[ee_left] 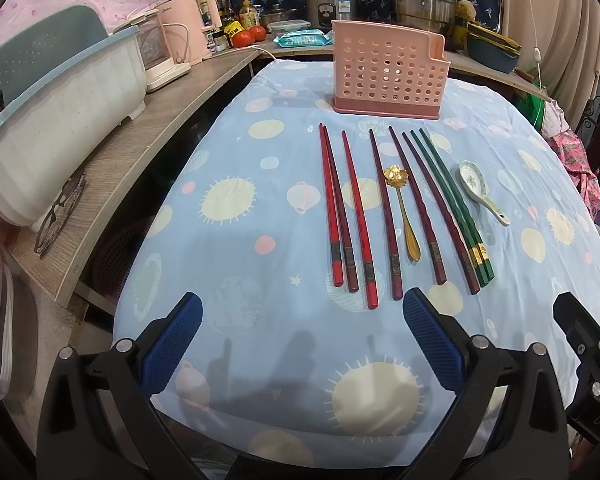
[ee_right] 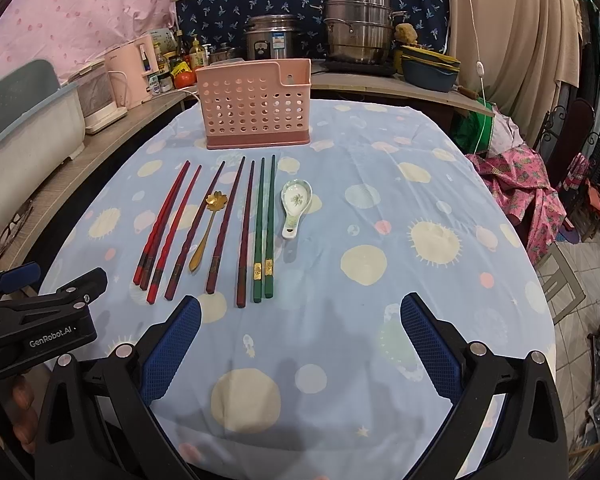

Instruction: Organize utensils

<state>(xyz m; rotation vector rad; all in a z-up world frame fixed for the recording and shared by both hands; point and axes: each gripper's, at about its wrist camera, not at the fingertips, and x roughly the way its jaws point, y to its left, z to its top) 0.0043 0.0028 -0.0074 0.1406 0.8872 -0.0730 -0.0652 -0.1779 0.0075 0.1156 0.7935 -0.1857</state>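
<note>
A pink perforated utensil holder (ee_left: 390, 76) (ee_right: 256, 106) stands upright at the far side of the table. In front of it lie several red and dark red chopsticks (ee_left: 354, 216) (ee_right: 168, 228), two green chopsticks (ee_left: 454, 208) (ee_right: 265, 228), a gold flower-shaped spoon (ee_left: 404, 212) (ee_right: 208, 228) and a white ceramic spoon (ee_left: 480, 190) (ee_right: 294, 204), all flat on the cloth in a row. My left gripper (ee_left: 302, 312) hovers open just short of the chopstick ends. My right gripper (ee_right: 300, 312) is open too, nearer than the green pair and slightly to its right. Nothing is held.
A blue cloth with pale circles covers the table (ee_left: 260, 200) (ee_right: 380, 200). A wooden counter (ee_left: 140, 152) along the left carries a white dish tub (ee_left: 60, 128), eyeglasses (ee_left: 60, 212) and pink appliances. Steel pots (ee_right: 356, 28) stand behind. A chair with pink fabric (ee_right: 520, 184) is on the right.
</note>
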